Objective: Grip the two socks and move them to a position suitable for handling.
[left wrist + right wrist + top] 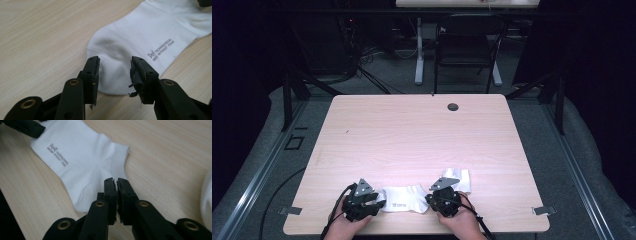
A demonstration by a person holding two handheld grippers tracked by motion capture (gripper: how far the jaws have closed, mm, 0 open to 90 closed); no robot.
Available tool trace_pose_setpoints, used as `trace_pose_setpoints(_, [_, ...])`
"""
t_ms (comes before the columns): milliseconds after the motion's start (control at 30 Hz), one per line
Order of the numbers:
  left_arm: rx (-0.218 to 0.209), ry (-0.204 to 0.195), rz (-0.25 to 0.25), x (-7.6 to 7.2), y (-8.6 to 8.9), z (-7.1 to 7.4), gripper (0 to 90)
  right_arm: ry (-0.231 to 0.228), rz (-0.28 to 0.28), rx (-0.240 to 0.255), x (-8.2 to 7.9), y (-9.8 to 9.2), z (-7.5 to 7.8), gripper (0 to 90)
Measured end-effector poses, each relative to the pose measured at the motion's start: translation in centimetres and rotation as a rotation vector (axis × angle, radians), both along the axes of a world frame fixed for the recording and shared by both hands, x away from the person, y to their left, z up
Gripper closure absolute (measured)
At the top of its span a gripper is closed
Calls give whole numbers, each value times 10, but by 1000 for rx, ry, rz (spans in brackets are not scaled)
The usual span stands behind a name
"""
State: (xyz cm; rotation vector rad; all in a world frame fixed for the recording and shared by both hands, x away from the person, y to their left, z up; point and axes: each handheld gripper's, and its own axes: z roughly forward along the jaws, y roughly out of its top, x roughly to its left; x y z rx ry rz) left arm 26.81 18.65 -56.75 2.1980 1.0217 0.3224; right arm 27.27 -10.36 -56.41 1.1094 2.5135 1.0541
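A white ankle sock point(404, 204) with grey lettering lies flat near the table's front edge, between my two grippers. My left gripper point(379, 204) stands open at its toe end; in the left gripper view the rounded toe point(112, 75) lies between the spread jaws point(114, 67) without the pads pressing on it. My right gripper point(432, 197) is at the sock's cuff end. In the right gripper view its jaws point(116, 182) stand almost together with a slim dark gap, above the sock point(80, 160). No fabric shows in that gap.
A second white sock point(459, 179) lies bunched just behind the right gripper, at the right edge of the right gripper view point(207, 195). The light wooden table point(412, 130) has a dark cable hole point(453, 107) at the back. A black chair point(467, 45) stands beyond it.
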Motion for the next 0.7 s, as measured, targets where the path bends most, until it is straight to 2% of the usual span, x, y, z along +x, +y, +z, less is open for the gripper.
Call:
trace_pose_setpoints(100, [-30,-29,22,2,4,5,564,-49,-19,40,-1,-10,14,725])
trace_pose_setpoints(200, [-44,-41,43,6,9,7,561,-113,-63,64,2,-23,18,626])
trace_pose_setpoints(267, [-43,-46,41,7,10,7,560,-157,-102,84,6,-33,18,606])
trace_pose_setpoints(333, [-48,-51,55,10,14,7,557,-173,-144,109,10,-41,20,577])
trace_pose_setpoints(367, [-48,-51,55,10,14,7,555,-173,-144,109,10,-41,20,577])
trace_pose_setpoints(400, [-49,-52,59,10,15,7,555,-193,-168,116,12,-47,22,558])
trace_pose_setpoints(433, [-53,-51,65,11,16,7,551,-184,-195,131,14,-53,23,559])
trace_pose_setpoints(467, [-55,-50,69,12,17,7,551,-184,-195,131,14,-53,23,559])
trace_pose_setpoints(500, [-54,-50,74,13,18,7,549,-157,-226,130,18,-61,25,558])
trace_pose_setpoints(567, [-54,-51,76,14,18,6,547,-139,-240,136,19,-65,25,554])
trace_pose_setpoints(633, [-50,-57,73,14,18,7,545,-112,-273,171,23,-72,28,502])
trace_pose_setpoints(700, [-52,-56,70,15,18,6,544,-111,-288,170,24,-73,29,433])
